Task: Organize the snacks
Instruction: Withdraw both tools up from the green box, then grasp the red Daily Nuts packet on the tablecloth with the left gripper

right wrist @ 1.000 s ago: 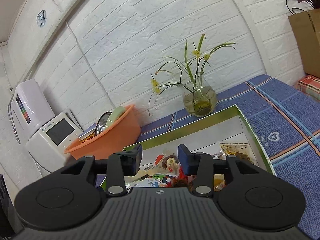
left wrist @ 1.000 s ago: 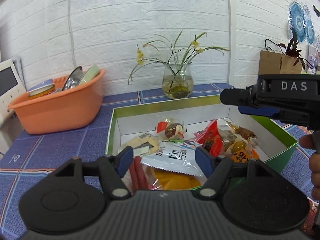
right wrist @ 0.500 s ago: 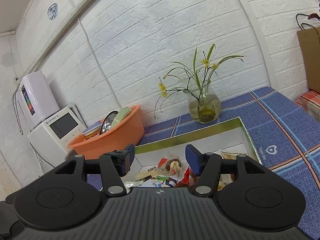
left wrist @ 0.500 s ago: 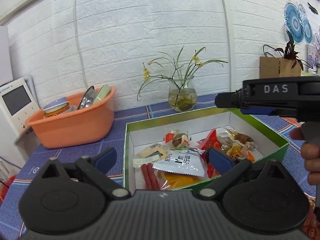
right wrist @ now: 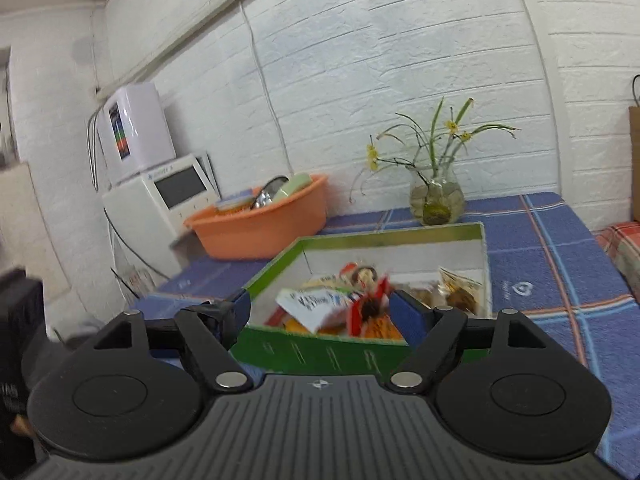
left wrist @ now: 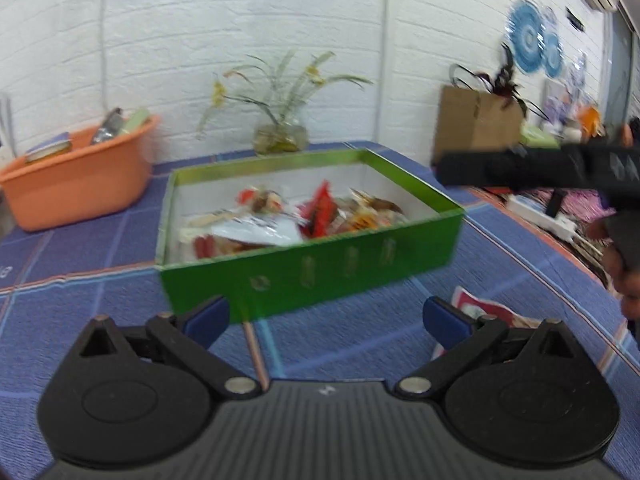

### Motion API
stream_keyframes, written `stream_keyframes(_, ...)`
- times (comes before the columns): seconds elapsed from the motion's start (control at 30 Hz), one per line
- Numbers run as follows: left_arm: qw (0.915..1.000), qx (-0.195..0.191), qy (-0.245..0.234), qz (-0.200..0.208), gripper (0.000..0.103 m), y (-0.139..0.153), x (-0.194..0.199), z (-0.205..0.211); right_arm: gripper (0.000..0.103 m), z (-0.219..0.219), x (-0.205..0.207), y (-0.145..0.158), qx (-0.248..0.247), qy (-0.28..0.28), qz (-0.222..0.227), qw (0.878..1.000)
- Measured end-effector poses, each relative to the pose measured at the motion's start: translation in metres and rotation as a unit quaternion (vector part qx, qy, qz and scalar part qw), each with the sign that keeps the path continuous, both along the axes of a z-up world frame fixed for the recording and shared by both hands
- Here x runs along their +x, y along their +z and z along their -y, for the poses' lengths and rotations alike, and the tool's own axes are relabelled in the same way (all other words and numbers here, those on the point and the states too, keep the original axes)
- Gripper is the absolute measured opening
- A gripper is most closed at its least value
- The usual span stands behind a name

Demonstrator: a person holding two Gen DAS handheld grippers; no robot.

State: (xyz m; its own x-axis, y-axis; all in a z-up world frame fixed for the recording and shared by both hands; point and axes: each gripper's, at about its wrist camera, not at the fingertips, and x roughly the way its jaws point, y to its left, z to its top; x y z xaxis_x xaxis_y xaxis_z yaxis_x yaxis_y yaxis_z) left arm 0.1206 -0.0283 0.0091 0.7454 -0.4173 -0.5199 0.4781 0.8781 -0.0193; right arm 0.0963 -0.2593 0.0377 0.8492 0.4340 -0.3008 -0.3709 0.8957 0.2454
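Observation:
A green box (left wrist: 312,268) with a white inside stands on the blue checked tablecloth and holds several snack packets, among them a white bag (left wrist: 256,230) and a red packet (left wrist: 320,212). The box also shows in the right wrist view (right wrist: 320,354), with the white bag (right wrist: 308,306) in it. My left gripper (left wrist: 326,318) is open and empty, in front of the box's near wall. A red and white snack packet (left wrist: 486,312) lies on the cloth by its right finger. My right gripper (right wrist: 320,314) is open and empty, above the box's near wall.
An orange basin (left wrist: 76,178) with dishes stands at the back left. A glass vase with flowers (left wrist: 280,136) stands behind the box. A white appliance (right wrist: 160,200) stands left of the table. A brown paper bag (left wrist: 476,122) is at the right.
Both grippers have pulled back from over the box and opened wider. The left one now sits lower, in front of the box's near wall. The loose packet has come into view.

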Motion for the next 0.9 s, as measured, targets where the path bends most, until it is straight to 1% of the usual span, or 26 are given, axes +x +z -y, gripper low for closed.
stream_keyframes(0.03,0.9999,0.003,-0.015,-0.003,0.102,-0.004,-0.003,0.006,0.103,0.006,-0.013,-0.006,-0.014,-0.011,-0.006,1.0)
stream_keyframes(0.1,0.9989,0.012,-0.045,-0.006,0.102,-0.011,-0.008,0.016,0.103,0.023,-0.035,-0.017,-0.016,-0.037,-0.025,0.999)
stream_keyframes(0.2,0.9963,0.025,-0.079,-0.022,0.102,-0.021,-0.01,0.029,0.103,0.058,-0.062,-0.037,0.033,-0.084,-0.075,0.993)
stream_keyframes(0.27,0.9948,0.032,-0.091,-0.033,0.102,-0.026,-0.009,0.036,0.103,0.075,-0.076,-0.05,0.063,-0.12,-0.102,0.985)
stream_keyframes(0.33,0.9933,0.034,-0.099,-0.048,0.102,-0.032,-0.005,0.041,0.103,0.083,-0.083,-0.063,0.088,-0.14,-0.133,0.977)
stream_keyframes(0.4,0.9916,0.035,-0.106,-0.065,0.102,-0.037,0.0,0.047,0.103,0.089,-0.083,-0.077,0.124,-0.143,-0.175,0.966)
stream_keyframes(0.43,0.9906,0.032,-0.111,-0.074,0.102,-0.039,0.003,0.049,0.103,0.09,-0.081,-0.084,0.148,-0.14,-0.189,0.961)
stream_keyframes(0.47,0.9891,0.028,-0.116,-0.086,0.102,-0.041,0.006,0.052,0.103,0.091,-0.083,-0.086,0.166,-0.137,-0.175,0.961)
stream_keyframes(0.53,0.9853,0.017,-0.132,-0.107,0.102,-0.044,0.011,0.055,0.103,0.089,-0.076,-0.088,0.187,-0.126,-0.186,0.956)
stream_keyframes(0.6,0.9828,0.005,-0.147,-0.111,0.1,-0.043,0.012,0.058,0.103,0.085,-0.068,-0.093,0.211,-0.106,-0.194,0.952)
stream_keyframes(0.63,0.9801,-0.005,-0.16,-0.118,0.095,-0.044,0.012,0.059,0.103,0.082,-0.064,-0.095,0.219,-0.093,-0.195,0.951)
stream_keyframes(0.7,0.9782,-0.015,-0.168,-0.121,0.087,-0.043,0.013,0.062,0.103,0.073,-0.056,-0.095,0.214,-0.082,-0.196,0.953)
stream_keyframes(0.73,0.9776,-0.018,-0.171,-0.122,0.07,-0.043,0.012,0.062,0.092,0.069,-0.051,-0.095,0.208,-0.082,-0.199,0.954)
stream_keyframes(0.77,0.9769,-0.025,-0.169,-0.128,0.059,-0.042,0.012,0.061,0.08,0.066,-0.047,-0.096,0.204,-0.086,-0.208,0.953)
stream_keyframes(0.8,0.9779,-0.029,-0.159,-0.133,0.056,-0.041,0.013,0.058,0.062,0.065,-0.044,-0.095,0.196,-0.1,-0.213,0.952)
stream_keyframes(0.83,0.9782,-0.035,-0.153,-0.136,0.044,-0.04,0.013,0.054,0.059,0.065,-0.042,-0.094,0.187,-0.105,-0.214,0.953)
stream_keyframes(0.87,0.9783,-0.045,-0.147,-0.14,0.032,-0.04,0.015,0.05,0.058,0.065,-0.04,-0.093,0.18,-0.104,-0.213,0.955)
stream_keyframes(0.9,0.9775,-0.059,-0.141,-0.145,0.027,-0.04,0.017,0.044,0.056,0.064,-0.039,-0.093,0.176,-0.105,-0.212,0.956)
